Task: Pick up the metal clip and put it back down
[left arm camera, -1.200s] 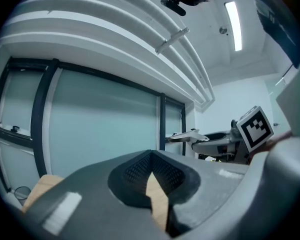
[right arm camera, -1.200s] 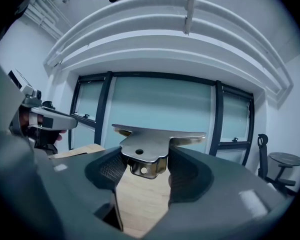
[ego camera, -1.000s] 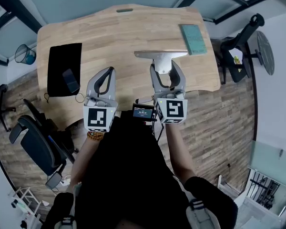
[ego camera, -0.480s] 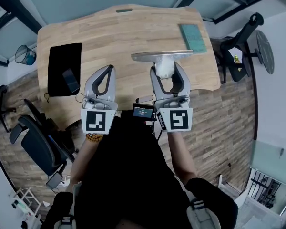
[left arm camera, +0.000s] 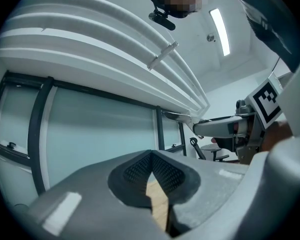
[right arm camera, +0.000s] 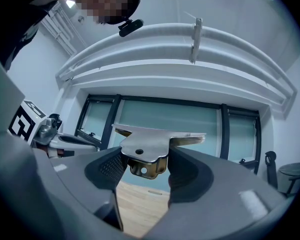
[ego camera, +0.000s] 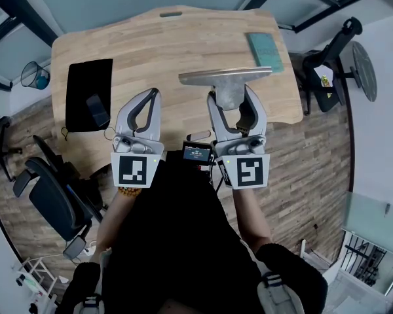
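Showed bare metal on the metal clip point(right arm camera: 155, 136): smooth and silvery with a soft shine, more yellowish on the lower folded part. Looked like matt grey plastic on the right gripper point(right arm camera: 149, 159) and on the left gripper point(left arm camera: 151, 159), with black pads point(right arm camera: 110, 168) of a fine dotted, rough texture. Appeared as light wood on the table point(ego camera: 164, 44), smooth, with visible grain. Seemed matt black on the mat point(ego camera: 85, 77) and somewhat glossy on the phone point(ego camera: 97, 110).
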`<action>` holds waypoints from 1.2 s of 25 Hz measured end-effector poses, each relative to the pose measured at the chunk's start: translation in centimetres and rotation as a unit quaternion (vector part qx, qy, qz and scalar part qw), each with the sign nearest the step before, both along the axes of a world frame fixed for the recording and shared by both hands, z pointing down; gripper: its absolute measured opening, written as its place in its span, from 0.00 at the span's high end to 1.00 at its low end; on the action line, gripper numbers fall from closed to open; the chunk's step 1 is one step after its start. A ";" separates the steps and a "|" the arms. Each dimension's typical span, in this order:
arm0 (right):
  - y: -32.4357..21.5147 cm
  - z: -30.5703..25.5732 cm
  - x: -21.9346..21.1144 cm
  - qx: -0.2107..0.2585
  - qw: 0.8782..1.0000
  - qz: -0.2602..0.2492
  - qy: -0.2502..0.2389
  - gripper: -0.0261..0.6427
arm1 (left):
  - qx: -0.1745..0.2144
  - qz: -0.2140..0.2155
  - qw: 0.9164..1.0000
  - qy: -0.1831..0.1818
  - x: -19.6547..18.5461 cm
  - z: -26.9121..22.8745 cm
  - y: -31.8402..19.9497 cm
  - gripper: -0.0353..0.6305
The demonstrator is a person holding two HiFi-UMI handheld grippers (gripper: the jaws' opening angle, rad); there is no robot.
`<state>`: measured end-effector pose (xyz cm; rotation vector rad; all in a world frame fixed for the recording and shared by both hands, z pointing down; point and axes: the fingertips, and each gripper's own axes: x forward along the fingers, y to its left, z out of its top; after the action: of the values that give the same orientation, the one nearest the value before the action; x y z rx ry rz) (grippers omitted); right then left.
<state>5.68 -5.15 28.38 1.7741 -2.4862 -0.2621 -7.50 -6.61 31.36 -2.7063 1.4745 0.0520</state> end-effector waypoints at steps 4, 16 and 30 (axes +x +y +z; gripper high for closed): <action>-0.2 0.2 0.1 -0.002 1.000 0.002 -0.002 0.55 | -0.002 0.000 1.000 -0.001 0.0 0.3 0.0 0.94; -0.3 0.8 0.4 -0.009 1.000 0.005 -0.004 0.55 | -0.009 0.000 1.000 -0.002 -0.1 1.0 0.2 0.94; -0.4 1.5 0.6 -0.016 1.000 0.009 -0.005 0.55 | -0.014 0.002 1.000 -0.007 -0.1 1.7 0.2 0.94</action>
<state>6.30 -5.55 29.88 1.7886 -2.4659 -0.2105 -7.60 -6.40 33.05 -2.7251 1.4770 0.0126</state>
